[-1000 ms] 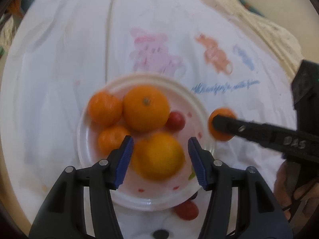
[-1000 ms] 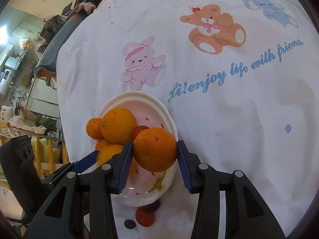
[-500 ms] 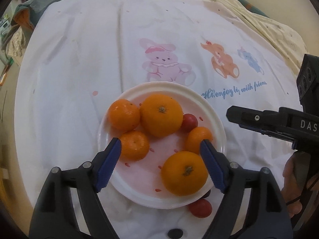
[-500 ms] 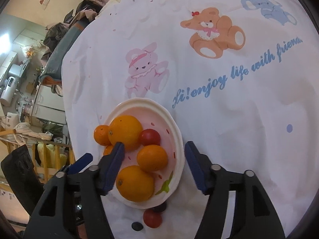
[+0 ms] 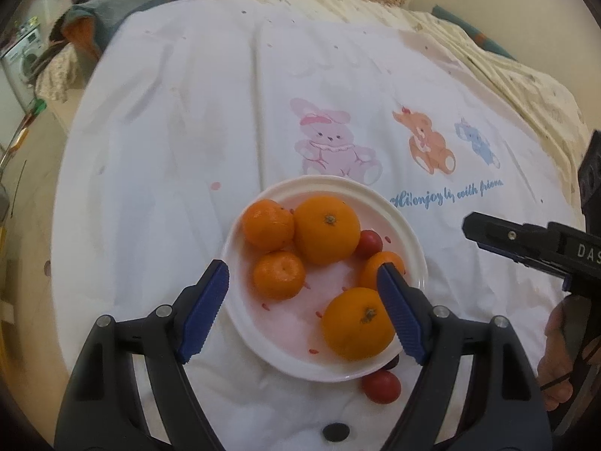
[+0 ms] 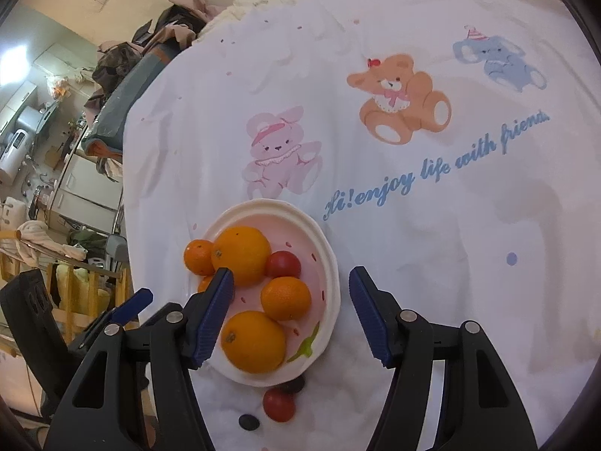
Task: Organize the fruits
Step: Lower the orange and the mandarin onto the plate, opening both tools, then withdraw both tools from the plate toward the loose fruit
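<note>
A white plate (image 5: 409, 248) (image 6: 330, 259) on the printed cloth holds several oranges and a red tomato (image 5: 370, 244) (image 6: 283, 264). A large orange (image 5: 357, 323) (image 6: 253, 341) lies at the plate's near side, a small one (image 5: 377, 268) (image 6: 286, 297) behind it. A second red tomato (image 5: 381, 386) (image 6: 278, 406) lies on the cloth just off the plate's near rim. My left gripper (image 5: 306, 310) is open and empty above the plate. My right gripper (image 6: 291, 315) is open and empty above the plate's right side; it also shows in the left wrist view (image 5: 526, 244).
The white cloth (image 5: 188, 131) with a pink rabbit (image 6: 280, 150), a bear and an elephant print covers a bed. A dark round spot (image 6: 248, 421) marks the cloth near the loose tomato. Clutter and furniture (image 6: 56, 150) lie beyond the bed's left edge.
My right gripper opened and released its small orange onto the plate, then drew back. My left gripper let go of the large orange, opened wide and pulled up and back.
</note>
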`<control>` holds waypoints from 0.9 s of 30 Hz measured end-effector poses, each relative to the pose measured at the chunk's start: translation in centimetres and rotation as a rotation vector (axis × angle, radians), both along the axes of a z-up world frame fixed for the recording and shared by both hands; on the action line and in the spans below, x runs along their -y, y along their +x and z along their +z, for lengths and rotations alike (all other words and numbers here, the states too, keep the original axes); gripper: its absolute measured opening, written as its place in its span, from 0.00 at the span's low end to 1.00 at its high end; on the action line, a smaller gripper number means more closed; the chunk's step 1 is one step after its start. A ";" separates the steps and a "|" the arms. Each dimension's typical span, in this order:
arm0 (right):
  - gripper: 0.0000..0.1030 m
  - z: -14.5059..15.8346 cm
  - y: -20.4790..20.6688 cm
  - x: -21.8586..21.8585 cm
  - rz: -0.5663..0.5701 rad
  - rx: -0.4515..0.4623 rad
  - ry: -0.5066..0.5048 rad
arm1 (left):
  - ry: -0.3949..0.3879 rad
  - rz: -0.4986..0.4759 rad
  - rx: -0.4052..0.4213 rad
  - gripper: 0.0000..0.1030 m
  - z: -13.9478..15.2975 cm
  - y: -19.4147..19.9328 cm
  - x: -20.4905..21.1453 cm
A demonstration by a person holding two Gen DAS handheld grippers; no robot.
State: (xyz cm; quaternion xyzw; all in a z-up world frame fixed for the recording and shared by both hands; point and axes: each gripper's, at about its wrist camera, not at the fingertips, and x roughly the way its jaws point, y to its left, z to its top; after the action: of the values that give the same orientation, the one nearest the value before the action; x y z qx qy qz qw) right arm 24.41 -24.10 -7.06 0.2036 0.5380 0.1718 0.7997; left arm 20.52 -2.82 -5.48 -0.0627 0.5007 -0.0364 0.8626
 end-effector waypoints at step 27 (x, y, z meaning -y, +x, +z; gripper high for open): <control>0.85 4.3 -12.2 1.6 -0.034 0.109 -0.050 | -0.060 0.044 0.085 0.95 4.4 -10.1 -3.2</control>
State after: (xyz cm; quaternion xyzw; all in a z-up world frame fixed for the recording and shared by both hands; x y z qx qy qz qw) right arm 12.23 -25.71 -2.80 0.1829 0.4945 0.1554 0.8354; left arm 10.41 0.40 -1.07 -0.0977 0.4607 -0.0352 0.8815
